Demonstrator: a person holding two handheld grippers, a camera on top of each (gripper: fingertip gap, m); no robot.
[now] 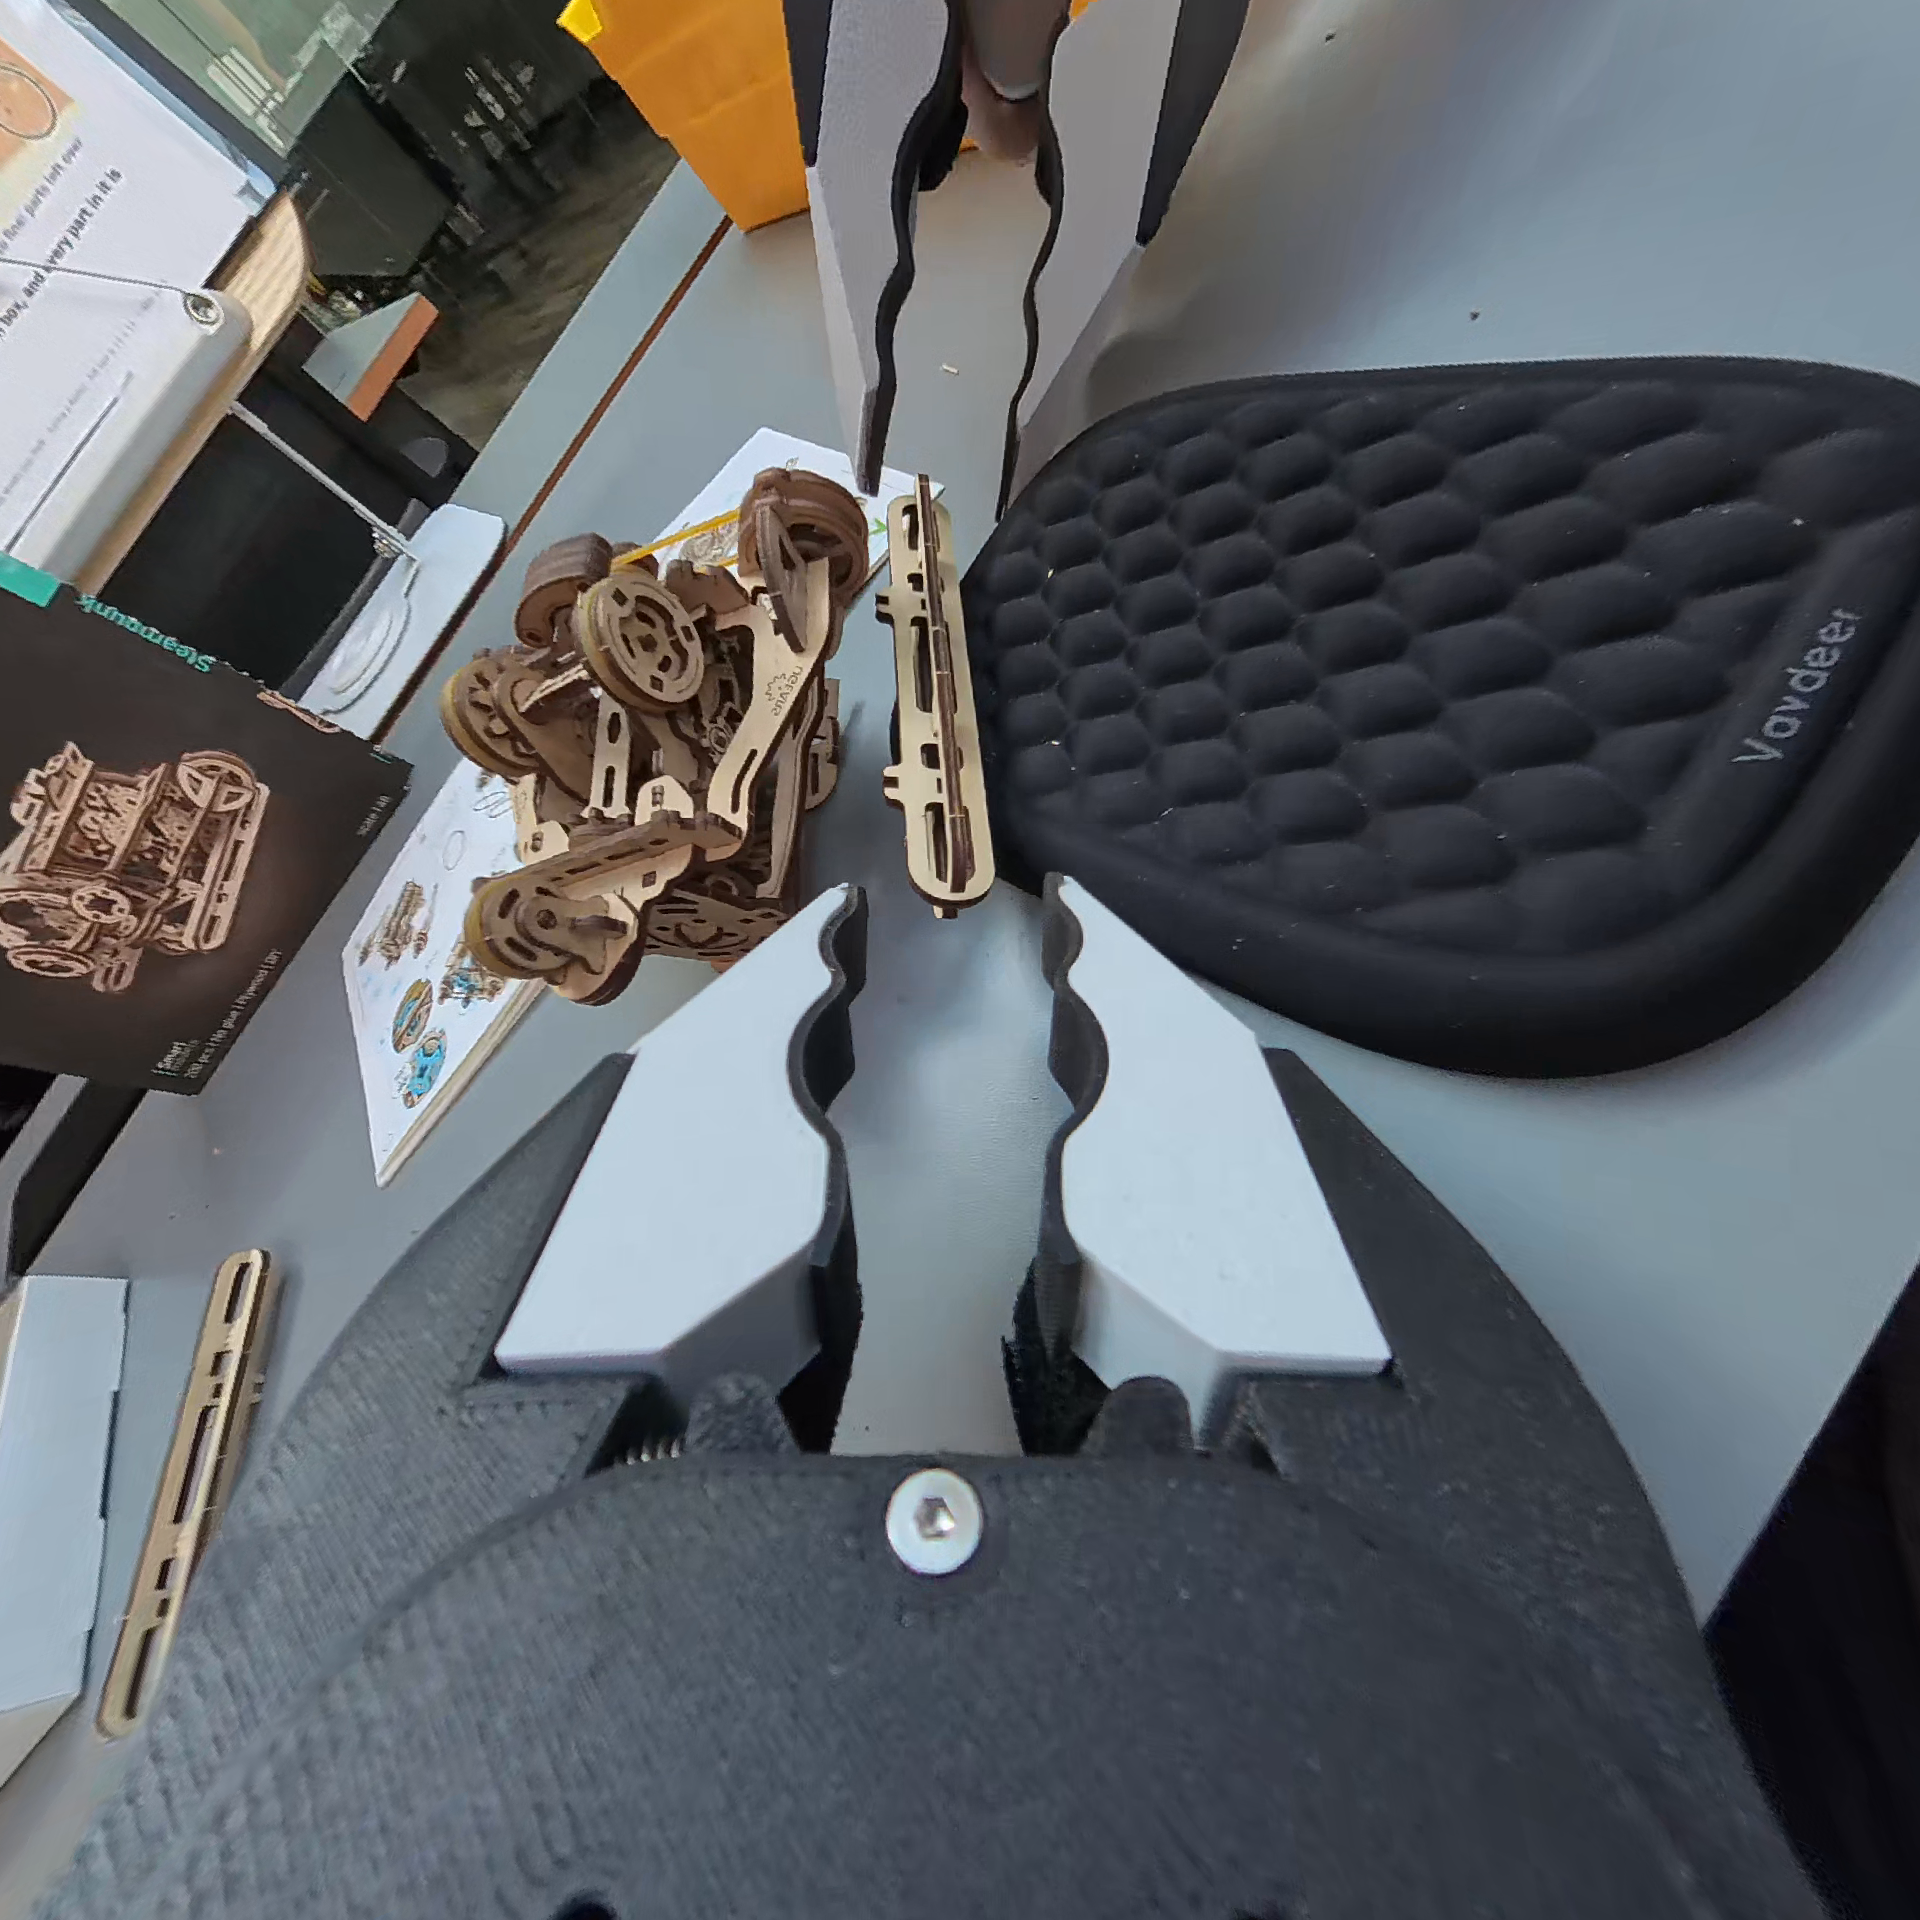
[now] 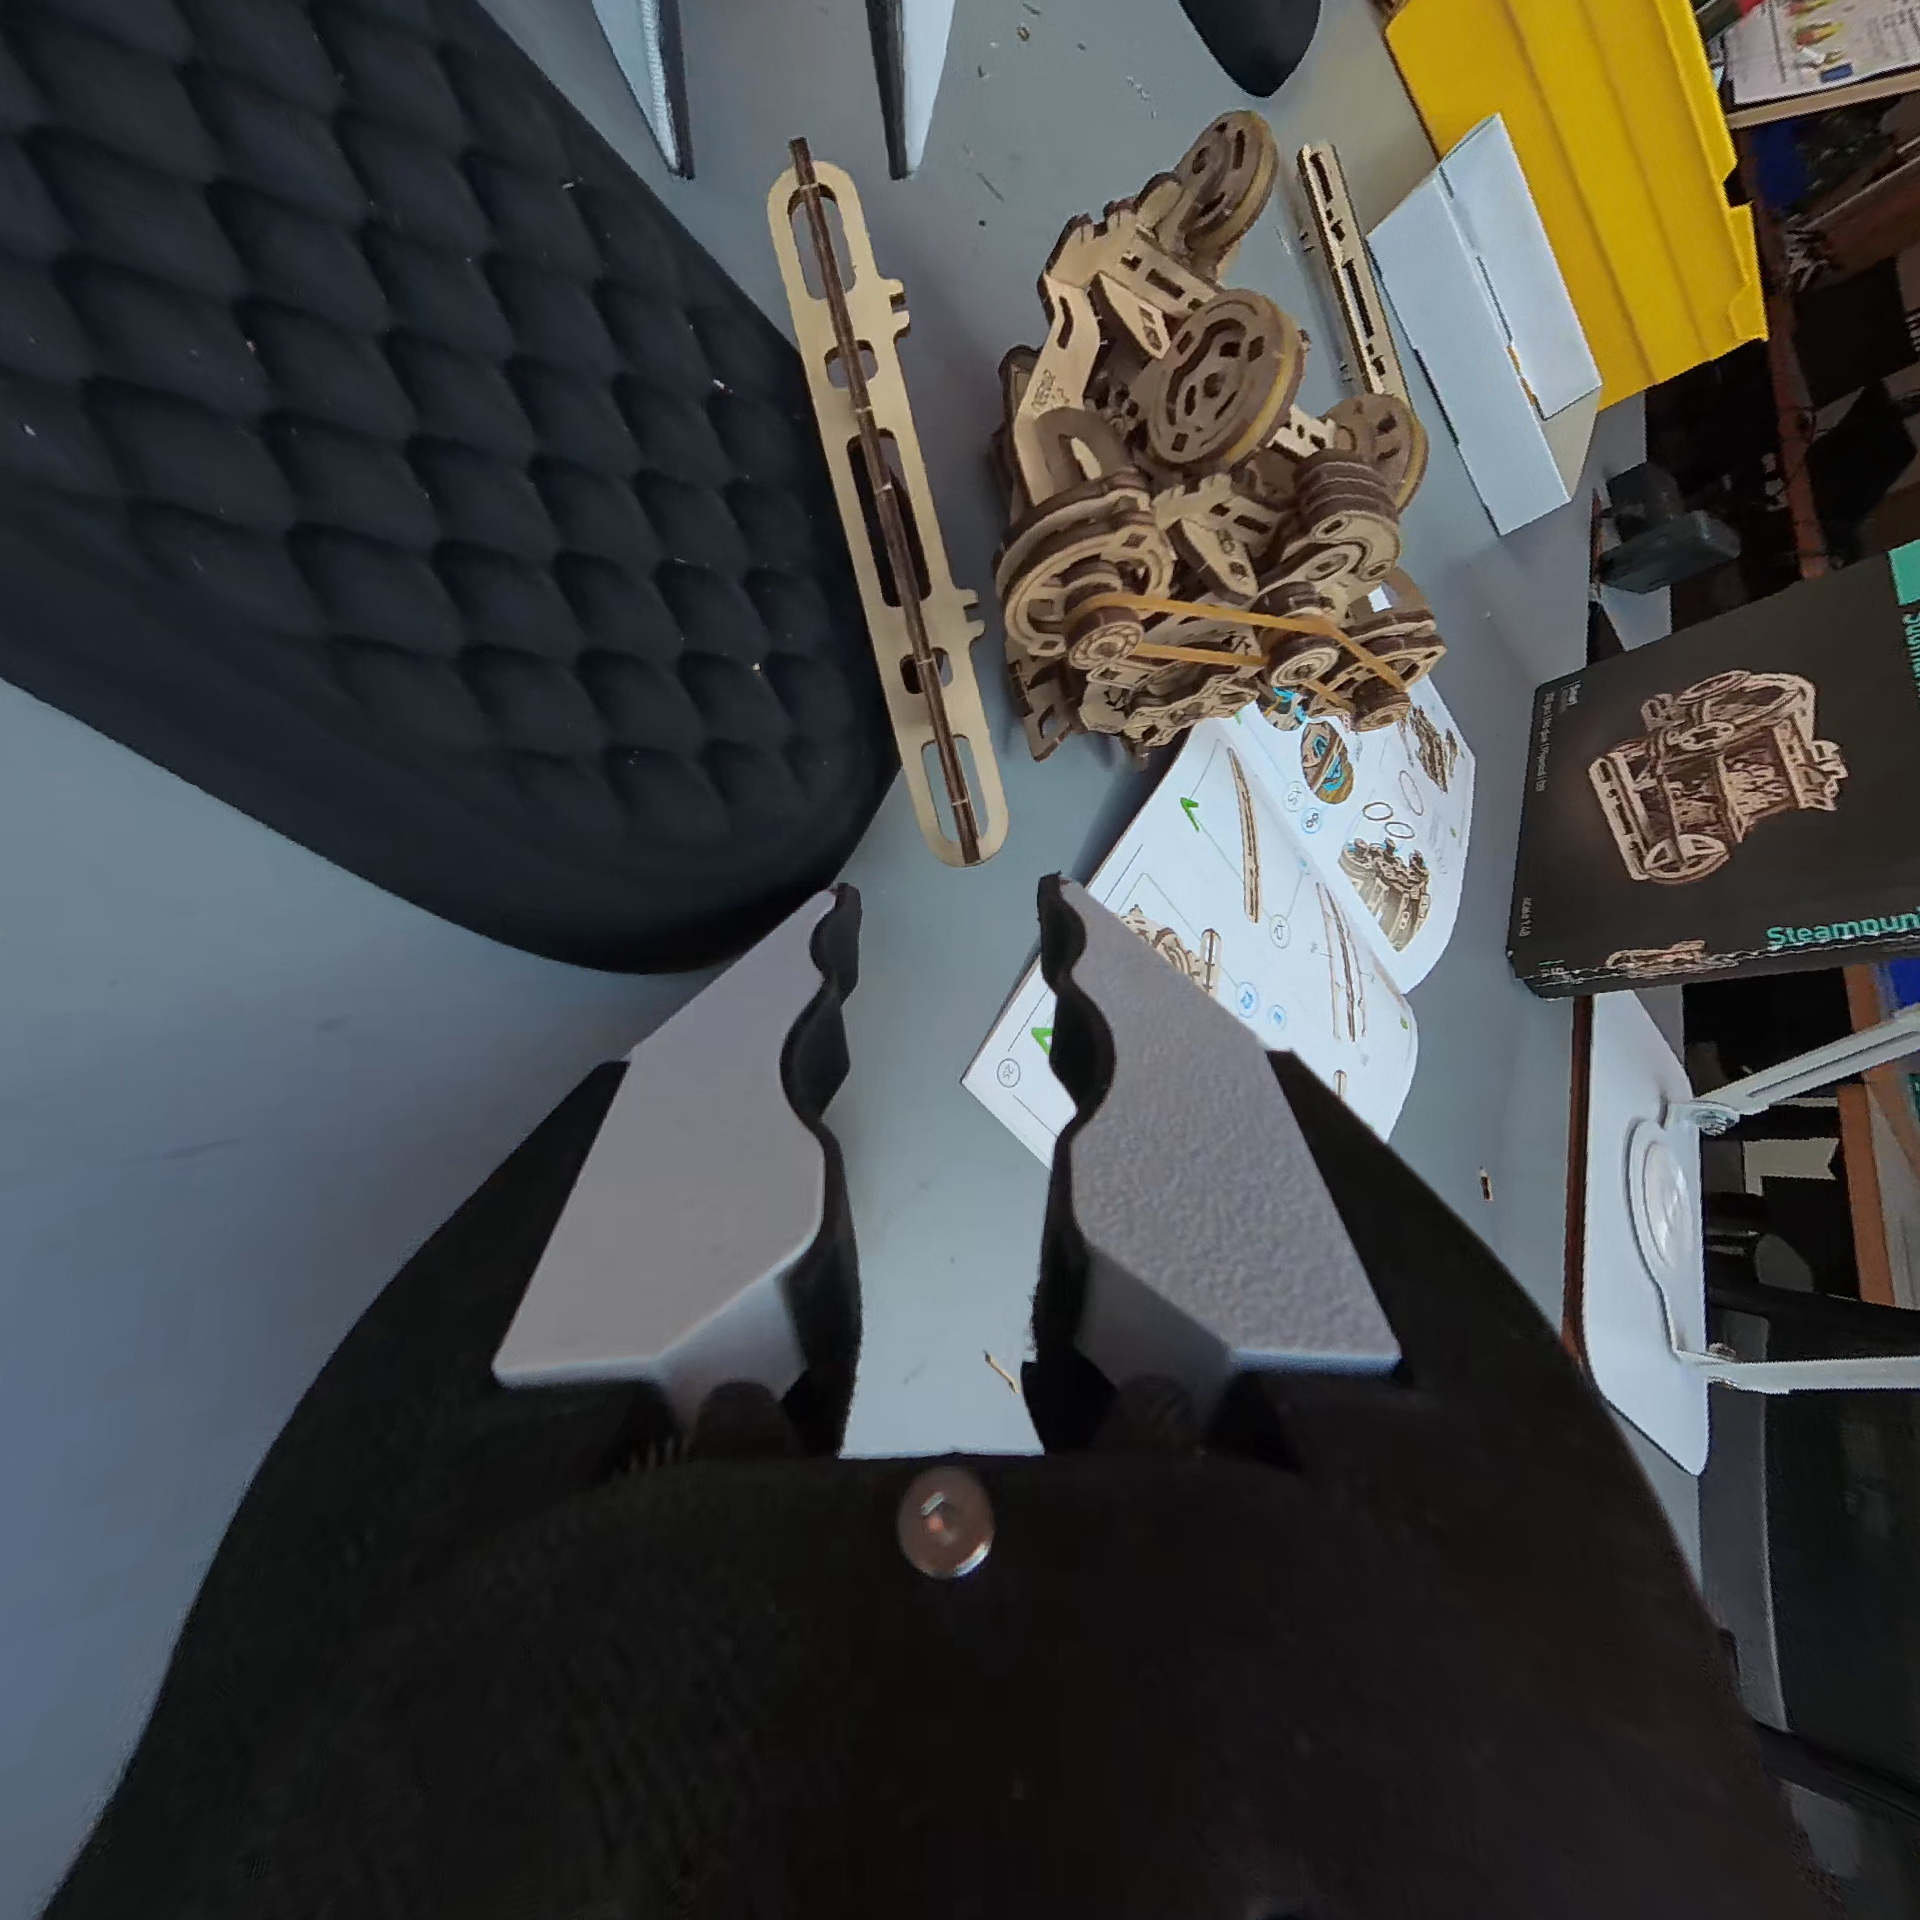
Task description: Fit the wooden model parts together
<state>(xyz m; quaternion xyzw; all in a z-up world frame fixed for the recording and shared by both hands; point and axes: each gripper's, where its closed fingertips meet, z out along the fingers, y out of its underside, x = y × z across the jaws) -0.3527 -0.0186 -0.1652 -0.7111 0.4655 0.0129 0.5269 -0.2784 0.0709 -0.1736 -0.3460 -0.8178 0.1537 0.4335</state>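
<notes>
A long slotted wooden strip [image 1: 933, 698] lies flat on the grey table between the partly built wooden model [image 1: 665, 748] and a black cushion. It also shows in the right wrist view [image 2: 888, 520], beside the model [image 2: 1195, 457], which has a rubber band round it. My left gripper [image 1: 954, 902] is open and empty, its tips just short of the strip's near end. My right gripper [image 2: 945, 902] is open and empty at the strip's other end; it shows opposite in the left wrist view [image 1: 935, 488]. A second wooden strip [image 1: 187, 1486] lies at lower left.
A black quilted cushion [image 1: 1455, 686] covers the table's right side. An instruction booklet [image 2: 1288, 914] lies under and beside the model. A black kit box [image 2: 1714, 790], a white cardboard box [image 2: 1486, 312] and a yellow bin [image 2: 1590, 177] stand nearby. The table edge runs along the left. About 12 cm separates my left fingertips from my right.
</notes>
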